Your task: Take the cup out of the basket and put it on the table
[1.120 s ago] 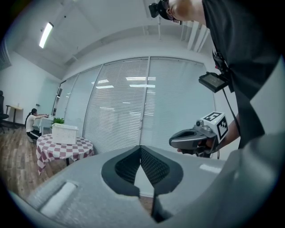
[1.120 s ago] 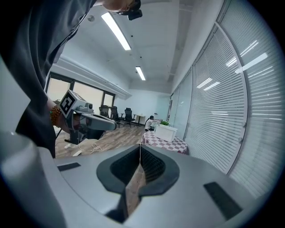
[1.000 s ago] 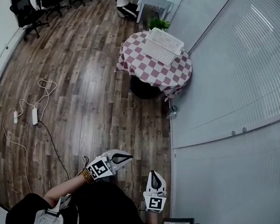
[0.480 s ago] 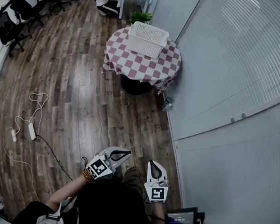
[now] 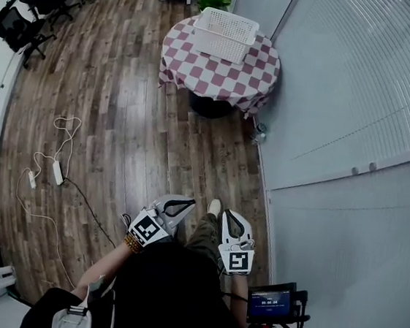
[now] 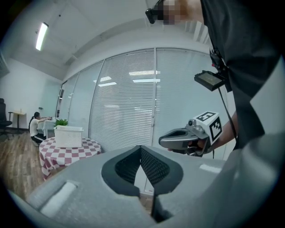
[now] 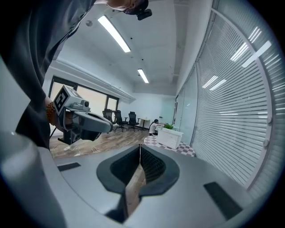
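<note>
A white slatted basket point(image 5: 225, 34) stands on a round table with a red and white checked cloth point(image 5: 218, 76), far ahead across the room. The same basket point(image 6: 68, 136) shows small in the left gripper view, and the basket point(image 7: 170, 138) also in the right gripper view. No cup is visible; the basket's inside is hidden. My left gripper point(image 5: 179, 208) and right gripper point(image 5: 229, 220) are held close to my body, far from the table, both shut with nothing between the jaws.
Wood floor runs between me and the table. A glass wall with blinds point(image 5: 346, 87) lines the right side. A power strip with white cables point(image 5: 55, 170) lies on the floor at left. Office chairs point(image 5: 19, 21) stand at far left. A person point(image 6: 34, 127) crouches beyond the table.
The view has shifted as I walk: the table and basket have slid up and slightly right in the head view. Both grippers stay shut near my waist, a little higher in frame.
</note>
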The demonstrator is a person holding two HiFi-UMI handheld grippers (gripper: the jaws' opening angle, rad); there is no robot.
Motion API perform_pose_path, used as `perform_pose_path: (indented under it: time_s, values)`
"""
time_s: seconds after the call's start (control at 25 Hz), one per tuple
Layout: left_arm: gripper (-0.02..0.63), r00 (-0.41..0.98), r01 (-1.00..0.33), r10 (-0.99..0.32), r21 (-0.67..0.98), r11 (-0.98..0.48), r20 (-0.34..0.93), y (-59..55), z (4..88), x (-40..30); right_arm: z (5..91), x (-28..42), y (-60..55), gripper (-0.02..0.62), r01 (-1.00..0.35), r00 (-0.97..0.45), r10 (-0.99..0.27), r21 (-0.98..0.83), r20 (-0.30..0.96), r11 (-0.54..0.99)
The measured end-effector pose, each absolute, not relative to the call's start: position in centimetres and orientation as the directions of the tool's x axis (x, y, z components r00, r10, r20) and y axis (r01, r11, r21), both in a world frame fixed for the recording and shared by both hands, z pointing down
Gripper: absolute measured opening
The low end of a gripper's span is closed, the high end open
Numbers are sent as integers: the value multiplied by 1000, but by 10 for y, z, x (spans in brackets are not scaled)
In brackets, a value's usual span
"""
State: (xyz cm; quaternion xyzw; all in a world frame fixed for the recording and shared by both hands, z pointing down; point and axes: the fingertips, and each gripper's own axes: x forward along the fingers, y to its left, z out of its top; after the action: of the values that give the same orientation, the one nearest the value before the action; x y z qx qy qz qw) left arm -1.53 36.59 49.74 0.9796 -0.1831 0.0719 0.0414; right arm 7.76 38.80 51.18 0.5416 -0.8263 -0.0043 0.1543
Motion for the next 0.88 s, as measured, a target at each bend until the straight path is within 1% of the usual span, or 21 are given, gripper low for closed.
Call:
perform_pose_path:
  time_s: [0.4,0.6,0.88]
  values:
    - [5,901,-416,-399,73,-907,169,318,501,49,514,139,326,11,-862,-438,-868,162,235,480]
    - [5,898,-412,-391,77,-908,202,290,506,98,514,186,296,11,-872,-436,-871,132,226,471]
    - [5,896,-414,-393,68,-908,207,256,497,160,516,242,257,11,-870,-453,-864,102,220,483]
